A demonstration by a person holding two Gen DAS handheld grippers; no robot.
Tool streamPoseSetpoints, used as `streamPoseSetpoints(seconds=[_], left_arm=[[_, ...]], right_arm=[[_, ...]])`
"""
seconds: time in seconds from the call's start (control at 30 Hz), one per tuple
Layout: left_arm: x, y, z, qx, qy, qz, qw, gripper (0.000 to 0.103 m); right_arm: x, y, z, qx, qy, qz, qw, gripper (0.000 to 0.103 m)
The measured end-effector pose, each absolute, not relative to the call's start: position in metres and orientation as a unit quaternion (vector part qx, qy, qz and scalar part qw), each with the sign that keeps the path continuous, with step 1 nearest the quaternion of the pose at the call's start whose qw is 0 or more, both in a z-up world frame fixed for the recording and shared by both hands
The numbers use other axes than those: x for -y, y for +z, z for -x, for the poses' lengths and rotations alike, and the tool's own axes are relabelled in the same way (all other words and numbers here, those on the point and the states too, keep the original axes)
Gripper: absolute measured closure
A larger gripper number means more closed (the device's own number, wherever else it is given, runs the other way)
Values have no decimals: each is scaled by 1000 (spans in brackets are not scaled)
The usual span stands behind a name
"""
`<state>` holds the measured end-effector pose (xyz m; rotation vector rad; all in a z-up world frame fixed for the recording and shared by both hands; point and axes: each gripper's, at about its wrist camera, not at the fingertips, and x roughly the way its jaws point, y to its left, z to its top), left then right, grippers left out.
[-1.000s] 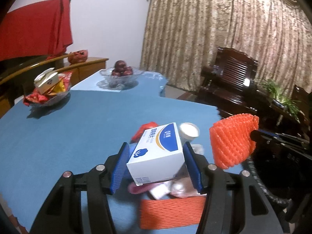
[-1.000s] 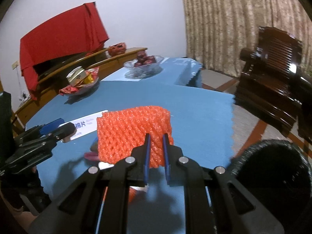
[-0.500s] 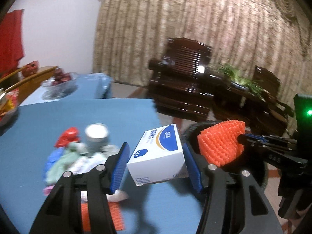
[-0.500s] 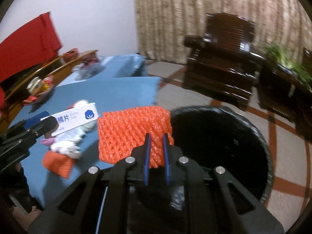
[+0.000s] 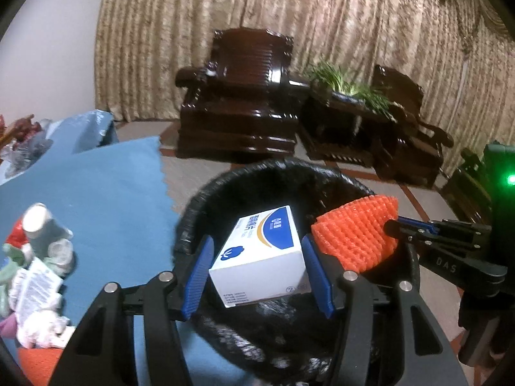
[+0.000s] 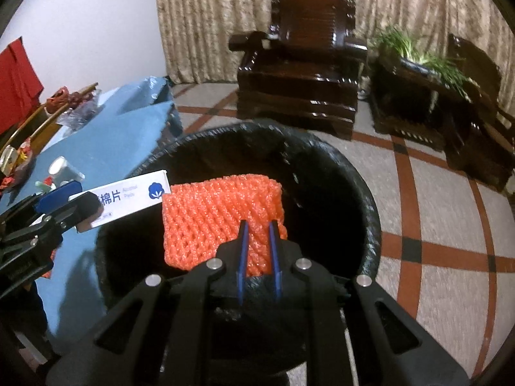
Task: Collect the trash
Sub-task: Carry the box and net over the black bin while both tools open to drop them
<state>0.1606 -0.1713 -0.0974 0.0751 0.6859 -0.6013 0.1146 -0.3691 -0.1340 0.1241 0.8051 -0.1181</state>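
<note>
My left gripper (image 5: 257,259) is shut on a white and blue cardboard box (image 5: 273,231), which hangs tilted over the mouth of a black-lined trash bin (image 5: 289,173). To its right, my right gripper (image 5: 394,225) grips an orange foam net (image 5: 354,234), also over the bin. In the right wrist view the foam net (image 6: 219,212) is pinched between the narrow blue pads of the right gripper (image 6: 257,225) above the bin (image 6: 363,193). The box (image 6: 135,196) and the left gripper (image 6: 77,201) come in from the left.
A blue-covered table (image 5: 96,193) borders the bin on the left and carries a pile of wrappers (image 5: 38,286), a cup (image 5: 38,228) and another orange net (image 5: 38,363). Dark wooden armchairs (image 6: 299,74) and a plant (image 6: 428,54) stand behind on the tiled floor (image 6: 444,212).
Both grippers swung right from over the table to above the bin, each keeping its load. The trash pile now lies at the left edge.
</note>
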Motion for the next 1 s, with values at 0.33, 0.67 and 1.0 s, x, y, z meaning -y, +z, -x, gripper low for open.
streamPoseSetpoints(seconds=[0.33, 0.67, 1.0], left_arm=[[171, -121, -159, -373, -302, -31, 877, 33], [114, -90, -146, -319, -224, -29, 921, 11], [5, -64, -135, -288, -102, 3, 952, 7]], right_arm=[[373, -160, -110, -426, -74, -57, 900, 57], [361, -118, -102, -350, -81, -75, 930, 7], [282, -77, -120, -291, 4, -56, 955, 6]])
